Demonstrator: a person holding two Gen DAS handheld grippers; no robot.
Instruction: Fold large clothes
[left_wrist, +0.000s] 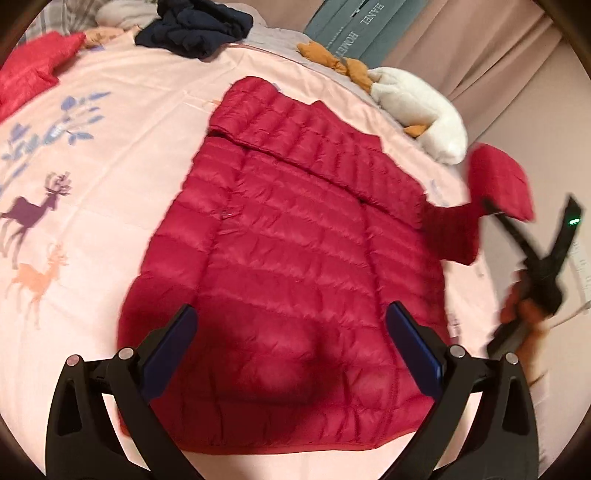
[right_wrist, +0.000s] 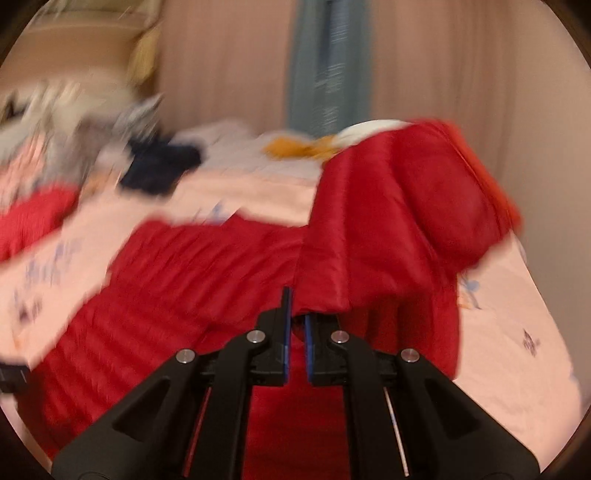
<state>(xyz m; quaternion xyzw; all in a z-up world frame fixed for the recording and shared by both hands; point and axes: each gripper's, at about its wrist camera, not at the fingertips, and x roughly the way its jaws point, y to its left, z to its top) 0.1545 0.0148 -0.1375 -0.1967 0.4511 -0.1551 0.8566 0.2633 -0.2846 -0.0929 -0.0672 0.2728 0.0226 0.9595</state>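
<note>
The left gripper (left_wrist: 291, 332) is hovering over the hem end of a red jacket (left_wrist: 280, 236), its 2 blue-padded jaws spread wide with nothing between them. The jacket is lying flat on a pink bedspread (left_wrist: 122, 166) printed with deer and blue leaves, one sleeve (left_wrist: 314, 144) lying folded across its upper body. At the jacket's right edge, the right gripper (right_wrist: 297, 325) is clenched on the other sleeve (right_wrist: 388, 229), holding it lifted above the bed; the right wrist view is blurred, but red fabric is showing pinched between the nearly touching pads. Farther off, a white and orange plush item (left_wrist: 413, 107) is lying near the bed's far edge, a dark navy garment (left_wrist: 195, 29) is sitting crumpled near the head, and another red garment (left_wrist: 33, 70) is lying at the far left. Beyond the bed, curtains (left_wrist: 480, 55) are hanging.
</note>
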